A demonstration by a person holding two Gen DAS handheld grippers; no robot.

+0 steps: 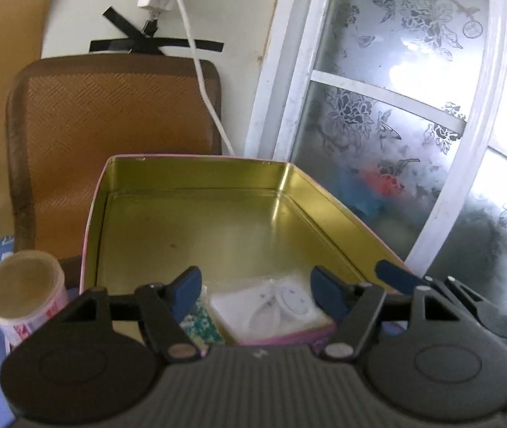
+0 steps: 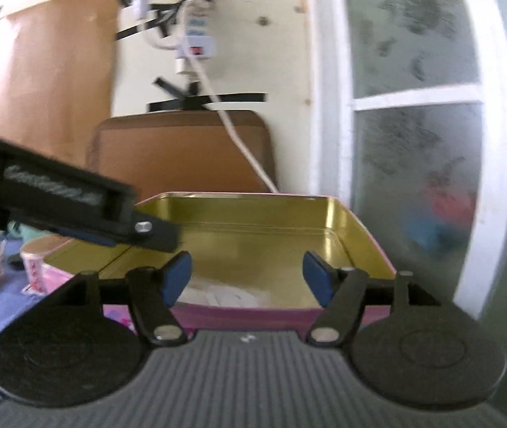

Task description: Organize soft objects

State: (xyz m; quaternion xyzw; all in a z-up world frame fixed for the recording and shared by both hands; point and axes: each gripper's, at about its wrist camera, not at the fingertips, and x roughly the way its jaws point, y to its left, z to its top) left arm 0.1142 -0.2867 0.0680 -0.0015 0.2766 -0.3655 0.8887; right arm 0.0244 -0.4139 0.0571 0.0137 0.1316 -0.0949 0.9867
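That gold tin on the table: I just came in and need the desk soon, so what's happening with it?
A person is sorting soft items into the open tin using two handheld grippers. The left gripper and right gripper both hover open over its near end, holding nothing. A clear-wrapped white packet and a green-patterned item already lie inside; most of the tin is bare. A tape roll stands beside it.
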